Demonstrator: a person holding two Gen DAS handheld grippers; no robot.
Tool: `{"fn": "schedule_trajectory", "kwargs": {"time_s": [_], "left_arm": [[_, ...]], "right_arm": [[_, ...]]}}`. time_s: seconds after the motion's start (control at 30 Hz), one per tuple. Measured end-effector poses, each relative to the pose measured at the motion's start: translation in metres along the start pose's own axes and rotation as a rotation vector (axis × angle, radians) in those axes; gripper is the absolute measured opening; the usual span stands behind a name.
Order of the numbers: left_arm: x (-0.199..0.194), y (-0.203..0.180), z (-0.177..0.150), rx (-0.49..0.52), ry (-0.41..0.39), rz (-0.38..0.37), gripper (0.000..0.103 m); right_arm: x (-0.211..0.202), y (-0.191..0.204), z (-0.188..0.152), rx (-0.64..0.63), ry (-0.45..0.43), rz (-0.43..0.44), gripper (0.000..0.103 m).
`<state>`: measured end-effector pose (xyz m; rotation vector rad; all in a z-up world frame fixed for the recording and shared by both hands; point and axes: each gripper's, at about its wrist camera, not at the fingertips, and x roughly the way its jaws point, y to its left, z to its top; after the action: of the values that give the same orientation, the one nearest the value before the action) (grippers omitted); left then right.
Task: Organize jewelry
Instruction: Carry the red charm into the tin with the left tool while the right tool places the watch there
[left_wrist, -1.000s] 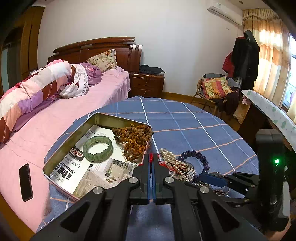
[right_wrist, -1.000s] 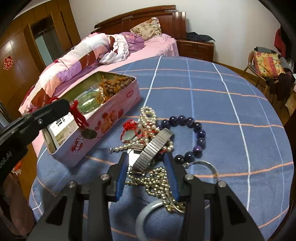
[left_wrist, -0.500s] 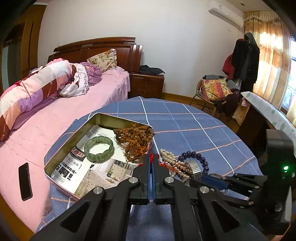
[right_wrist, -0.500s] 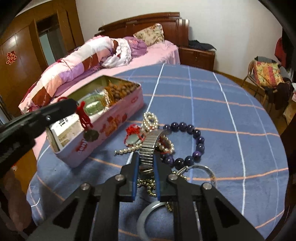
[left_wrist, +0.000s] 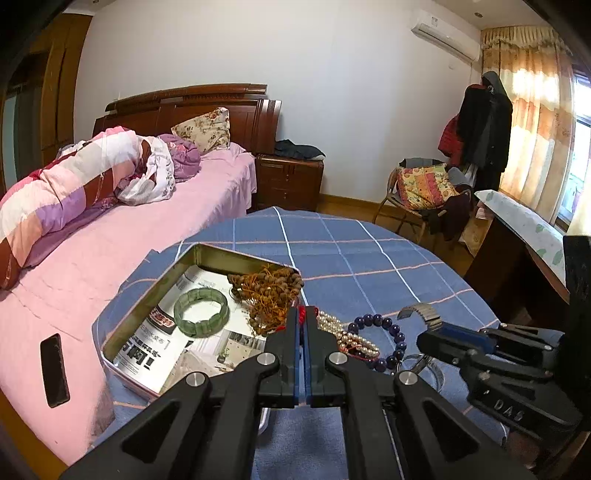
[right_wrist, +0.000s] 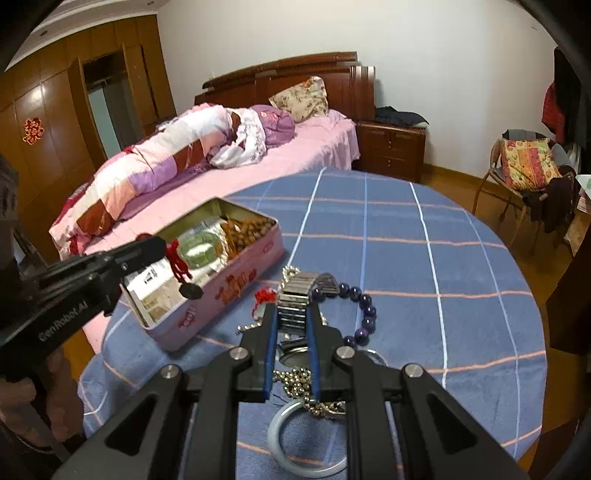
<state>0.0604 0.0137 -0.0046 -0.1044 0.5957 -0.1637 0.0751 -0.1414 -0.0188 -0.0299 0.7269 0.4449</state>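
Lifting of the watch (right_wrist: 295, 295) from the jewelry pile, with transfer to the tin (right_wrist: 236, 291) judged as the step in hand.

Item: metal expansion-band watch. It is clamped between the blue pads of the right gripper (right_wrist: 291, 325), whose jaws have just been closing onto the band; part of the band arches free beyond the tips, and the case is partly hidden between the jaws.

Item: red cord pendant (right_wrist: 181, 271). It is pinched in the fully closed jaws of the left gripper (left_wrist: 303, 325) and hangs beside the tin's near wall.

Items left on the cloth (right_wrist: 406, 240): purple bead bracelet (right_wrist: 364, 312), pearl strand (left_wrist: 347, 334), ball chain (right_wrist: 299, 380), pale bangle (right_wrist: 306, 439).

Items already in the tin: green bracelet (left_wrist: 201, 312), brown beads (left_wrist: 267, 290).

Handling notes, as judgement: the watch is best raised straight up until the band is seen clear of the chain and pearls, since a snagged link would drag the pile. The grip should be kept firm; the sprung band may slip. A clear spot on the tin's paper lining should be chosen, and the watch lowered before release.
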Motion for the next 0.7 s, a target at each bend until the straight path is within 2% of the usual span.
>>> {"fn": "schedule_trajectory", "kwargs": {"time_s": [0.7], "left_arm": [[-0.009,0.053,0.024,-0.046,-0.048,0.101,0.0]], "right_arm": [[0.011,0.039,0.045,-0.091,-0.057,0.094,0.017]]}}
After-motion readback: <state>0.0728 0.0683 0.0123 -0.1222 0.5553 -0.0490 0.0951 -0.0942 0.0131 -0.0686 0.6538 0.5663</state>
